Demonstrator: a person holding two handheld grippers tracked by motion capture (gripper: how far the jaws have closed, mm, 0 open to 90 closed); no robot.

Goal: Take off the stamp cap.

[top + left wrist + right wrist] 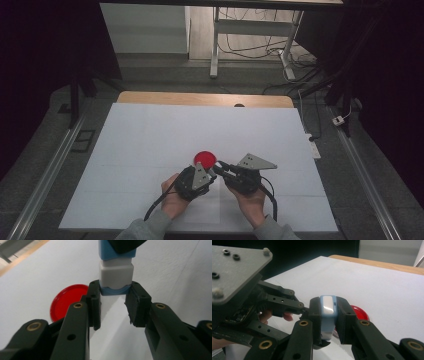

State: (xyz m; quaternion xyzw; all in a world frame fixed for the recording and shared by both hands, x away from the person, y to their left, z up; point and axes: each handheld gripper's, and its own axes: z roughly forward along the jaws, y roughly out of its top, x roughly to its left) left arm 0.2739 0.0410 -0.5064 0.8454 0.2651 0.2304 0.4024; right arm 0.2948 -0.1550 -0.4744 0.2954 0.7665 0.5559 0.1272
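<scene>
1. The left hand-held gripper [212, 174] sits low on the white worktop [150, 140], near the person's edge. In the left gripper view its jaws are spread a little, and the blue end of a small block [116, 272] sits between their tips; whether the pads press it I cannot tell.
2. A red lid [205, 159] lies flat on the worktop just beyond the 2 grippers.
3. The block is blue and white, held off the worktop between the 2 grippers.
4. The right hand-held gripper [221, 166] points left toward the other one. In the right gripper view its jaws pinch the block [327, 315] on both sides.
</scene>
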